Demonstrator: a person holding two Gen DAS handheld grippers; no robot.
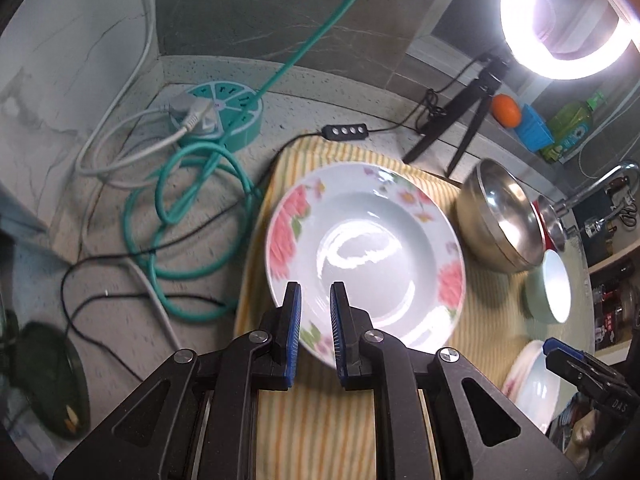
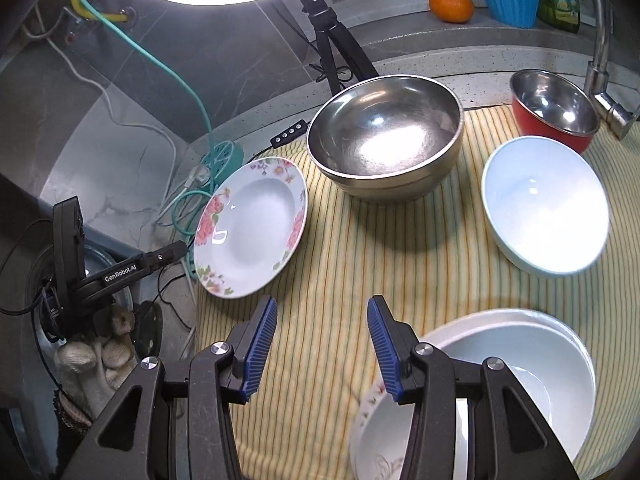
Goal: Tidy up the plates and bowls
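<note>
1. We judge the main risk to be the flowered white deep plate [image 1: 366, 256] slipping: the left claw [image 1: 316, 334] holds it only at the near rim, the plate hangs tilted over the edge of the yellow striped cloth [image 2: 340, 248], and a glazed rim between narrow blue pads [image 1: 294, 332] can turn or slide out.
2. If it drops, it may hit the speckled tabletop [image 1: 120, 216] or the green cable coil [image 1: 180, 216] beside the cloth, and it may chip.
3. A second risk: the large steel bowl [image 2: 384, 140] stands just beside the plate's far edge, so a swing to that side could knock them together.
4. The left claw is clamped on the plate's rim, the pads close together with the rim between them.
5. The right claw [image 2: 322, 350] stands apart and holds nothing; only the striped cloth shows between its pads.
6. Just beside its right pad, low in the right wrist view, lies a stack of white dishes [image 2: 520, 360]; whether the pad touches it we cannot tell.
7. The pale blue bowl [image 2: 546, 204] and the red bowl with steel inside [image 2: 554, 108] stand farther away on the cloth.
</note>
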